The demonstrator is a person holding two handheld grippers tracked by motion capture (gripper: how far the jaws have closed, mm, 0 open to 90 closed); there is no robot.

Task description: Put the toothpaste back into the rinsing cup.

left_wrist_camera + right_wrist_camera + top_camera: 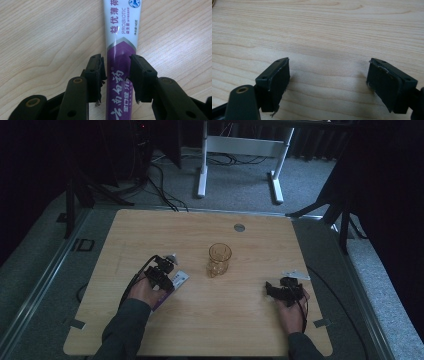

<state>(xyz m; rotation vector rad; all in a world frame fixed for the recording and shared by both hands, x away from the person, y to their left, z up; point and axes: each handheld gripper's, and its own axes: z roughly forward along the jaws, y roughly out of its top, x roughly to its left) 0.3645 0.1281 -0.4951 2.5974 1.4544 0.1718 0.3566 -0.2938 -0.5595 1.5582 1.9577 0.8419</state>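
- High view: an amber glass (219, 259) stands upright near the middle of the wooden table (250, 320). Its mouth faces up, and the dim picture does not let me tell whether anything is inside.
- High view: the toothpaste tube (176, 281) lies flat on the table to the left of the glass, well apart from it, with the left gripper (162, 271) directly over it and the person's left hand (144, 292) behind.
- Left gripper view: the tube (121, 45) runs lengthwise between the two black jaws, white toward its far part and purple nearer the camera, with "PROBIOTIC" and Chinese lettering that the high view is too small to show.
- Left gripper view: the left gripper (117, 75) stands at a narrow setting, its pads close against the tube's two edges. I cannot tell whether they press on it, and the tube rests on the wood.
- Right gripper view: the right gripper (328, 82) has its jaws spread wide with bare wood grain between them; the pad edges look worn and frayed.
- High view: the right gripper (282, 289) sits low over the table's right part, far from glass and tube, held by the right hand (292, 307).
- High view: a small grey disc (239, 227) is set into the table's far edge, and white desk legs (202, 167) stand on the carpet beyond.
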